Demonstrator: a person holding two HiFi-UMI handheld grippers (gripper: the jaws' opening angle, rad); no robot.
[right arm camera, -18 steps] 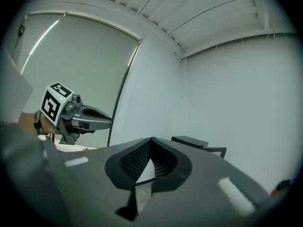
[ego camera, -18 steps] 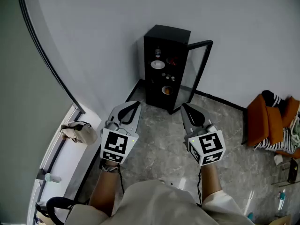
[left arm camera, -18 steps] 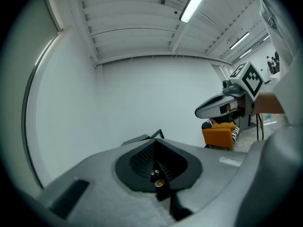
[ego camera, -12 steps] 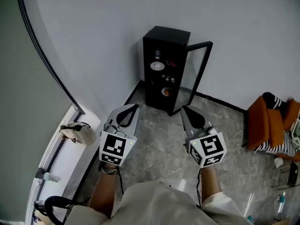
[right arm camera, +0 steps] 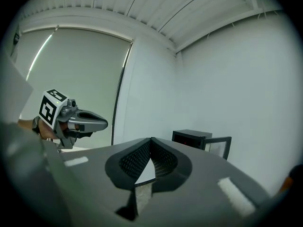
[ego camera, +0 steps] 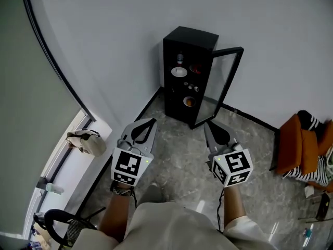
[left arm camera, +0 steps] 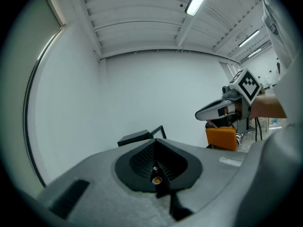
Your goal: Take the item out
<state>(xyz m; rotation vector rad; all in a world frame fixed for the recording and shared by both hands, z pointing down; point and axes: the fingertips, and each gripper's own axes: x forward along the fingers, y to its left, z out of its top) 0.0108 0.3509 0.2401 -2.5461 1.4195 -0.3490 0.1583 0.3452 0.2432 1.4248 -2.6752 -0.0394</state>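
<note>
A black cabinet (ego camera: 188, 69) stands against the white wall with its glass door (ego camera: 225, 85) swung open to the right. On its shelves I see a white plate (ego camera: 179, 72), a small bottle (ego camera: 180, 58), a red item (ego camera: 195, 67) and an orange item (ego camera: 189, 101). My left gripper (ego camera: 149, 122) and right gripper (ego camera: 207, 124) are held side by side over the grey floor, well short of the cabinet, both shut and empty. The left gripper view shows its shut jaws (left arm camera: 154, 142) and the cabinet (left arm camera: 137, 137) beyond. In the right gripper view, past that gripper's tips (right arm camera: 151, 139), the cabinet (right arm camera: 194, 138) is seen.
An orange chair (ego camera: 294, 149) with striped cloth stands at the right. A beige bag (ego camera: 86, 142) lies on the window ledge at the left, and a black chair (ego camera: 60, 227) is at the bottom left. Grey stone floor lies between me and the cabinet.
The view has shifted slightly: the cabinet sits a little higher and to the right, and both grippers a little lower. The jaws stay shut.
</note>
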